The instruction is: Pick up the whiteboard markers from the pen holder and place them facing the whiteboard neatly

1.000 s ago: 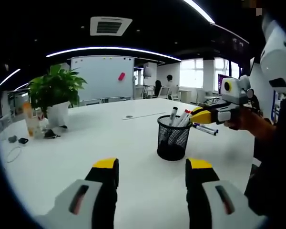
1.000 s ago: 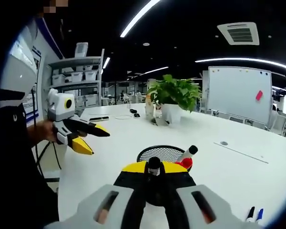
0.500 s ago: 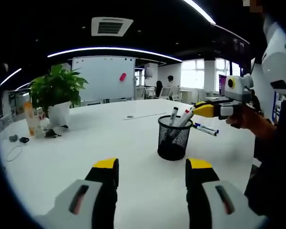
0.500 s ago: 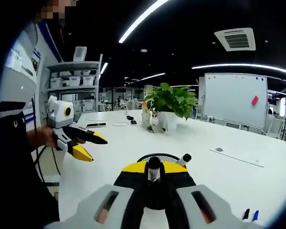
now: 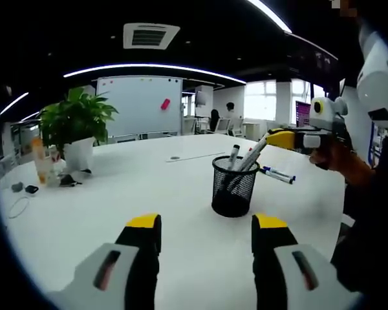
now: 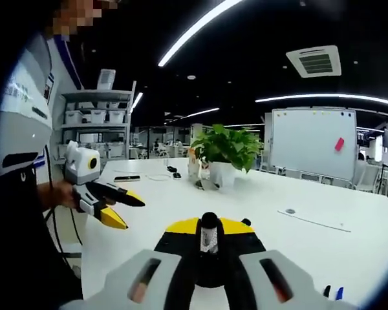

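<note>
Lifting a whiteboard marker point(image 6: 209, 236) clear of the mesh pen holder point(image 5: 231, 186) with the right tool point(image 6: 209, 227) clamped on it (left tool point(image 5: 206, 226) waiting wide apart), for laying toward the whiteboard point(image 5: 140, 104).

Pen holder point(image 5: 233, 187) black wire mesh; table point(image 5: 116, 194) smooth glossy white; whiteboard point(image 5: 139, 105) smooth, matt-looking.

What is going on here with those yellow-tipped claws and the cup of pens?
A person holds a two-jaw gripper in each hand over a white table. The right gripper is shut on a marker, drawing it out of the black mesh pen holder. Another marker stands in the holder, and two markers lie on the table beyond it. The left gripper hovers open nearby. A whiteboard stands across the room.
</note>
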